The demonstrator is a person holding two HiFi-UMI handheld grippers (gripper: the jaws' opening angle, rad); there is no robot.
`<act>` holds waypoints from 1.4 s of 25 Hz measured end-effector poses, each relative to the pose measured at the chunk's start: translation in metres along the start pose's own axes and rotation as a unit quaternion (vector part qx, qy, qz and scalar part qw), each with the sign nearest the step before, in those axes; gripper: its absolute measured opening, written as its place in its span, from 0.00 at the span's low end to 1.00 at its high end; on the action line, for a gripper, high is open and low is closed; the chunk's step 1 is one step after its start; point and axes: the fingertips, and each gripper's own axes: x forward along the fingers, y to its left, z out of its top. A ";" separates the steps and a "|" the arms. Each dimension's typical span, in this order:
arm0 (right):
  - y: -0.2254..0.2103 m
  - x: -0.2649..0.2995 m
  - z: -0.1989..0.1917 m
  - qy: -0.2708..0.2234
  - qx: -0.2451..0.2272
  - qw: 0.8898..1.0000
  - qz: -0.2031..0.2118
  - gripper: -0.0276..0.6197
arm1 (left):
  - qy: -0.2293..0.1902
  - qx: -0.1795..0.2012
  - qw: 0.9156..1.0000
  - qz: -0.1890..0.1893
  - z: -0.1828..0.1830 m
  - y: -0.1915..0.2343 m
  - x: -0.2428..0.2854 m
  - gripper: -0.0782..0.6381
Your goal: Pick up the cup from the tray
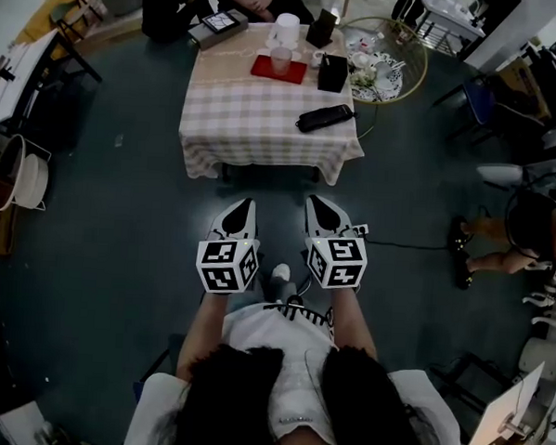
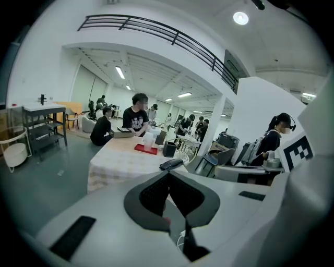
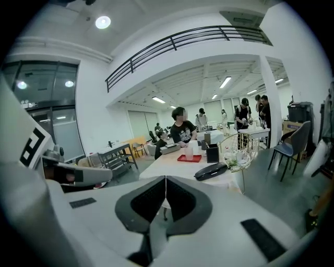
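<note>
A translucent cup [image 1: 281,59] stands upright on a red tray [image 1: 267,73] at the far side of a checked-cloth table [image 1: 255,123]. Both grippers hang over the dark floor, well short of the table and side by side. My left gripper [image 1: 245,206] and my right gripper [image 1: 314,202] point toward the table. Each is shut with nothing between its jaws. The left gripper view has the cup [image 2: 148,142] and tray [image 2: 145,149] far beyond the closed tips [image 2: 168,173]. In the right gripper view the cup [image 3: 189,151] sits far past the closed tips [image 3: 166,178].
On the table lie a black pouch [image 1: 324,118] and a black box [image 1: 333,73], with a white container [image 1: 286,27] behind the tray. A round wire table with dishes [image 1: 379,59] stands at its right. People sit at the far side; another person [image 1: 529,230] is at right.
</note>
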 end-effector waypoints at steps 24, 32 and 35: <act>-0.017 0.101 0.057 -0.034 -0.015 0.999 0.030 0.45 | -0.015 -0.018 1.000 0.013 0.062 0.067 0.087 0.12; -0.029 0.180 0.074 -0.013 -0.013 1.000 0.008 0.46 | 0.001 -0.022 1.000 0.002 0.104 0.122 0.153 0.12; -0.032 0.204 0.089 -0.022 0.000 1.000 0.000 0.47 | 0.012 -0.016 1.000 -0.005 0.116 0.141 0.172 0.12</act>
